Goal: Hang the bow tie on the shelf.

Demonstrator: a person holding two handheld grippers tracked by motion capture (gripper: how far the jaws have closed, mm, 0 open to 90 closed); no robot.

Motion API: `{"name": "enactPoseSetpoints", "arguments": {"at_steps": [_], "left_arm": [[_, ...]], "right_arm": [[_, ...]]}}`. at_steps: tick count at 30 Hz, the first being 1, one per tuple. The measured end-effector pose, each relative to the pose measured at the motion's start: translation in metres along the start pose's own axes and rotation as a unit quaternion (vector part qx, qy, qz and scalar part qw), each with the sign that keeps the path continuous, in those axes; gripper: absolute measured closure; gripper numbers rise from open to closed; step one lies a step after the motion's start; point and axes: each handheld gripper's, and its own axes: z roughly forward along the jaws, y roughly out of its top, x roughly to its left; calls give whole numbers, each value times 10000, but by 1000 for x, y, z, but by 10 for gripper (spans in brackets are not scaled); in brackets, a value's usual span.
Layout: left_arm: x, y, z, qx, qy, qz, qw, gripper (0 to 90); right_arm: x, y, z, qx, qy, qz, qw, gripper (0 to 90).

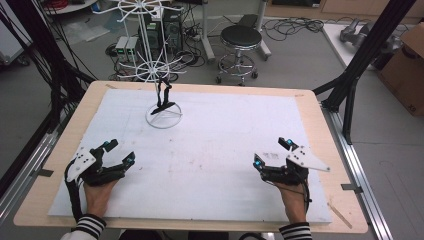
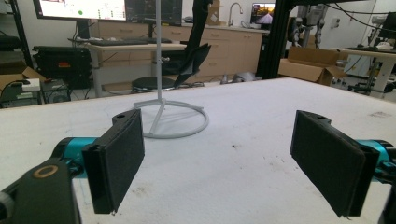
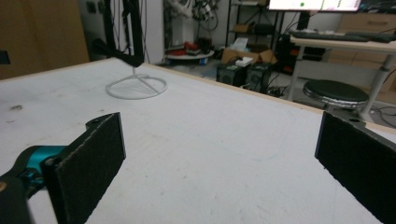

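Left tool [image 1: 119,152] sits low at the near left of the surface [image 1: 210,145], jaws spread wide, nothing between them; the left hand [image 1: 98,194] grips it from behind and a striped sleeve [image 1: 90,225] shows at the bottom edge. Right tool [image 1: 272,153] is at the near right, jaws also spread wide and empty, held by the right hand [image 1: 290,195]. Both tools rest on or just above the white cover, well apart from each other.

White wire stand [image 1: 163,116] is at the far middle-left of the surface, its ring base flat on the cover and its thin pole upright with spoked wheels higher up. A black strap [image 1: 163,97] hangs from the stand, its lower end reaching down to the ring base. Stand and strap are well apart from both tools.

Left gripper view: black pads [image 2: 119,158] wide open, the stand's ring base [image 2: 175,122] ahead between them, the dark strap [image 2: 194,58] hanging behind the pole. Right gripper view: pads [image 3: 88,168] wide open, ring base [image 3: 137,87] far off to the left.

Black stool [image 1: 241,37] stands on the floor beyond the far edge.
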Motion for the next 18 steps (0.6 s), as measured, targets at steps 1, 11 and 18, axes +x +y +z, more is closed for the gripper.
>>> {"name": "enactPoseSetpoints", "arguments": {"at_steps": [1, 11, 18], "left_arm": [[0, 0, 0, -9, 8, -5, 10000, 180], [0, 0, 0, 1, 34, -1, 10000, 180], [0, 0, 0, -30, 32, 15, 10000, 178]], "right_arm": [[-1, -7, -2, -94, -44, 33, 9999, 5], [-8, -49, -1, -153, -382, 217, 9989, 6], [-7, -50, -3, -267, -479, 288, 9981, 6]]}}
